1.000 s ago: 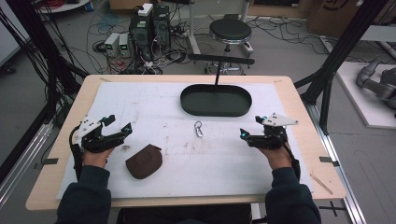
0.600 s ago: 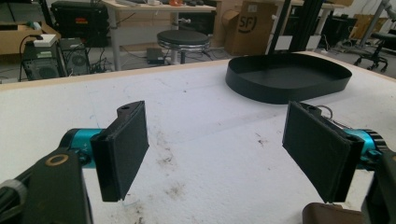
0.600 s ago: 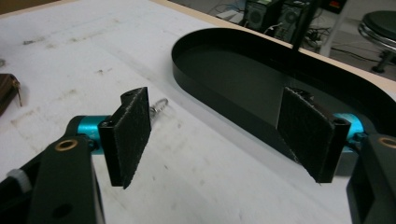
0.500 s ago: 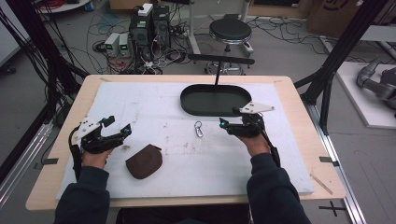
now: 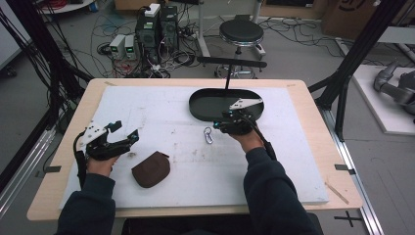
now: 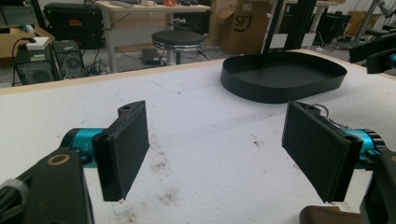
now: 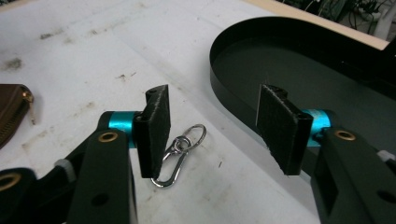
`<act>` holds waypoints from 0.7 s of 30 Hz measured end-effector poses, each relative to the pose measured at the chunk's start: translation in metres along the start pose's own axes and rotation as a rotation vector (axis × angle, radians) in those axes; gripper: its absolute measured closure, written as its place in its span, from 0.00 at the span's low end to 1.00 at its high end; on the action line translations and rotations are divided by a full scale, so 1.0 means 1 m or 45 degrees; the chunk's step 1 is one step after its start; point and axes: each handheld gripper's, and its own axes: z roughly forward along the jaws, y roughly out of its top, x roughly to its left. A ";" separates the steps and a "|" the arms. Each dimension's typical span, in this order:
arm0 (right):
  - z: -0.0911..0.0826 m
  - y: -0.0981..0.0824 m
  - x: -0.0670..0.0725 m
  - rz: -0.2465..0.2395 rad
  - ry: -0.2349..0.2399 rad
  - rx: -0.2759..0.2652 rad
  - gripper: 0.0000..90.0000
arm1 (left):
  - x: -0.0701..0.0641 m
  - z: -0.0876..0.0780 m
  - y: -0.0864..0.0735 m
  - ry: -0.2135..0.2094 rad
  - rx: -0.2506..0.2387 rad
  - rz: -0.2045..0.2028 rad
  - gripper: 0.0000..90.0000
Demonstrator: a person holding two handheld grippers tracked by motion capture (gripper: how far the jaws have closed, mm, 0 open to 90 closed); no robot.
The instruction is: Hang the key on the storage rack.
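Beside tray (image 5: pixel 195 108) | R tool (image 7: pixel 212 130) wide apart over carabiner (image 7: pixel 180 156) — L tool (image 6: pixel 217 154) agape, holding nothing

Bare white table surface (image 5: pixel 161 112) is lying open across the left and middle; the black oval tray (image 5: pixel 203 105) is walling off the far right centre; a silver carabiner (image 7: pixel 180 154) is lying just beside its near rim; a brown pouch (image 5: pixel 151 169) is blocking the near-left stretch.
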 end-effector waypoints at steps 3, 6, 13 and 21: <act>0.012 0.005 0.003 -0.016 0.006 0.031 0.57 | 0.001 0.000 0.000 0.004 -0.003 -0.003 0.25; 0.022 0.005 0.005 -0.029 0.011 0.072 0.56 | 0.002 0.001 0.000 0.004 0.001 -0.001 0.26; 0.041 -0.002 0.008 -0.030 0.046 0.172 0.55 | 0.002 0.002 -0.001 -0.002 0.003 -0.010 0.26; 0.059 -0.014 0.000 0.028 0.121 0.311 0.53 | 0.002 0.002 0.000 -0.002 0.009 -0.012 0.26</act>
